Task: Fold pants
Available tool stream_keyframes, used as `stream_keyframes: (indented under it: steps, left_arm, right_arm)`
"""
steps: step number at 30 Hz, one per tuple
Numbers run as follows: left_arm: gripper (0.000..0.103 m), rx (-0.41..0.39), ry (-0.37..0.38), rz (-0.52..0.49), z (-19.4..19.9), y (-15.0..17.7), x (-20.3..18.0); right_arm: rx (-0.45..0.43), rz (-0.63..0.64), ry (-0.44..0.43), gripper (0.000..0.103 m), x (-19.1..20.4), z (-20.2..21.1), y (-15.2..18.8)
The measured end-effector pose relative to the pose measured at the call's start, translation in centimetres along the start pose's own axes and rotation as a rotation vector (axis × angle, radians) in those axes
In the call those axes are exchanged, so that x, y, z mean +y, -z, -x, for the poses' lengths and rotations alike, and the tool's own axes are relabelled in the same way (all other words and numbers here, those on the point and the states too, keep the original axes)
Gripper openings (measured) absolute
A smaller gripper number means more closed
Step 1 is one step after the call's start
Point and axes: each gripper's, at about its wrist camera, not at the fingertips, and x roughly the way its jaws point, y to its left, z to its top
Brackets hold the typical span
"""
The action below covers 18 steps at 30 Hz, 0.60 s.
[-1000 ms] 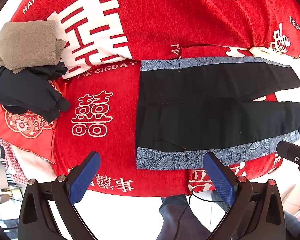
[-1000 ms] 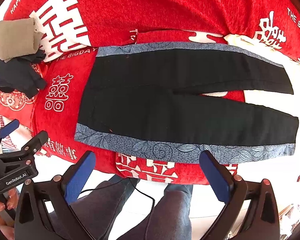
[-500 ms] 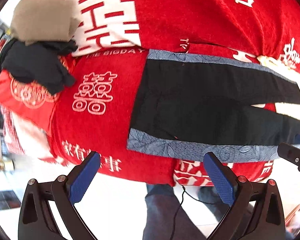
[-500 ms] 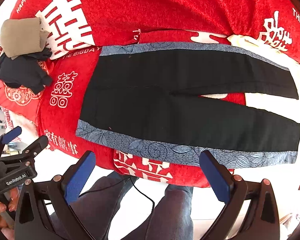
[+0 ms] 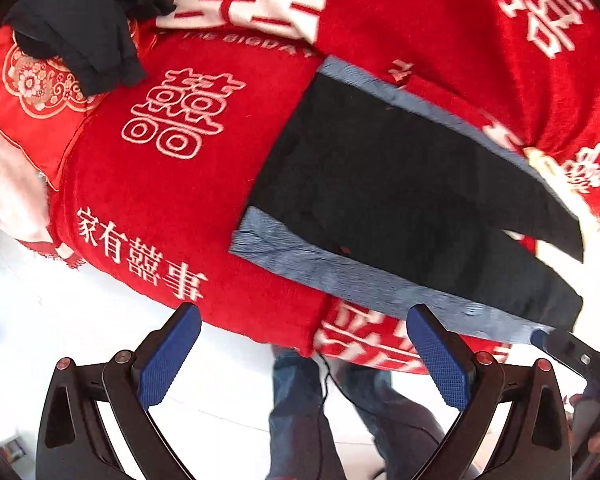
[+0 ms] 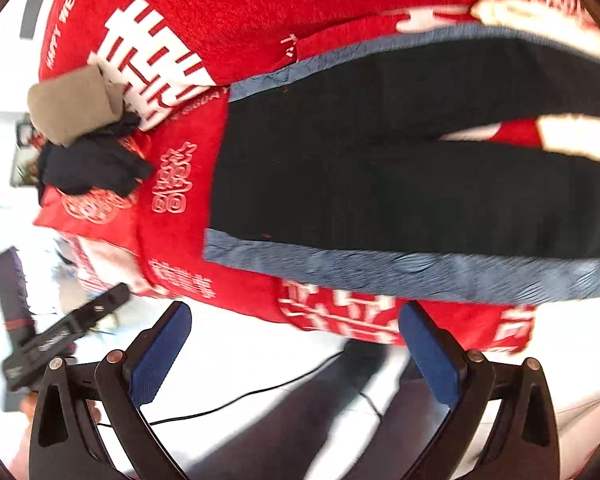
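**Pants flat on the red blanket, both sets of fingers spread**

Left wrist view: your left gripper hangs off the near edge, fingers wide apart and holding nothing. The pants lie spread flat on the red blanket, black with grey-blue side stripes, legs parted.

Right wrist view: your right gripper is likewise spread and empty. The pants look motion-blurred; a tan folded cloth sits on dark clothes well left.

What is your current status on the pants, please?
Left gripper open, empty. Right gripper open, empty. Pants flat, unfolded on red blanket. Folded clothes pile lies apart from the waistband, not obstructing.
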Motion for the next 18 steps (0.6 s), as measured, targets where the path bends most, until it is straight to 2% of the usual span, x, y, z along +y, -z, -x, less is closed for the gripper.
stream_keyframes:
  steps: [4, 7, 9, 11, 13, 15, 18]
  left_arm:
    - [0.103, -0.013, 0.036, -0.008, -4.2, -0.5, 2.0]
    - [0.103, 0.035, 0.124, 0.018, -8.5, -0.2, 3.7]
    - [0.103, 0.049, 0.152, 0.032, -10.7, 0.1, 4.5]
    - [0.103, 0.05, 0.197, 0.065, -12.5, 0.3, 5.4]
    - [0.103, 0.054, 0.242, 0.086, -13.9, 0.5, 5.8]
    - [0.103, 0.055, 0.283, 0.096, -15.2, 0.8, 6.0]
    - [0.103, 0.06, 0.316, 0.096, -16.5, 1.0, 5.6]
  right_arm:
    - [0.001, -0.045, -0.102, 0.103, 0.4, -4.2, 0.9]
    - [0.036, -0.083, -0.179, 0.097, 0.7, -8.9, 1.5]
    - [0.065, -0.12, -0.22, 0.075, 0.5, -12.2, 2.0]
    - [0.099, -0.168, -0.277, 0.074, -0.2, -16.0, 2.6]
    - [0.111, -0.204, -0.285, 0.074, -1.1, -19.1, 3.1]
    - [0.091, -0.238, -0.289, 0.074, -2.4, -21.7, 3.7]
    - [0.036, -0.286, -0.3, 0.074, -4.1, -23.2, 4.1]
